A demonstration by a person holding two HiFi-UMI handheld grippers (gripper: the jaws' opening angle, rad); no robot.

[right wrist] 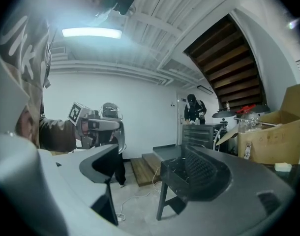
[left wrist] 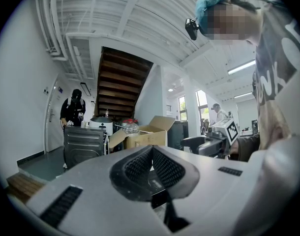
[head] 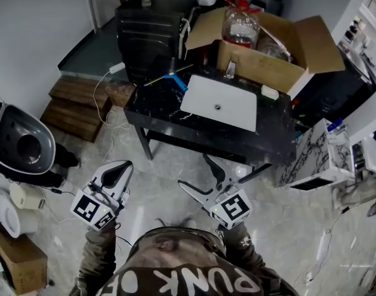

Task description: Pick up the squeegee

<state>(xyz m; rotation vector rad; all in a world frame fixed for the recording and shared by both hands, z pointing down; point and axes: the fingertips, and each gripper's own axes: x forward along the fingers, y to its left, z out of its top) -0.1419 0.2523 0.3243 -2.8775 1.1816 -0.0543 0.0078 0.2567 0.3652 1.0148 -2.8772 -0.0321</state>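
The squeegee, with a blue handle and a thin yellow blade, lies on the far left part of the black table, left of a white inset basin. Both grippers hang low in the head view, well short of the table. My left gripper is shut with nothing in it, its ribbed pads pressed together. My right gripper is open, with empty air between its fingers. Neither gripper view shows the squeegee.
An open cardboard box holding a glass jar stands at the table's back. A black drawer unit with a person in black behind it, wooden steps, floor cables, a marbled cabinet and a grey appliance surround the table.
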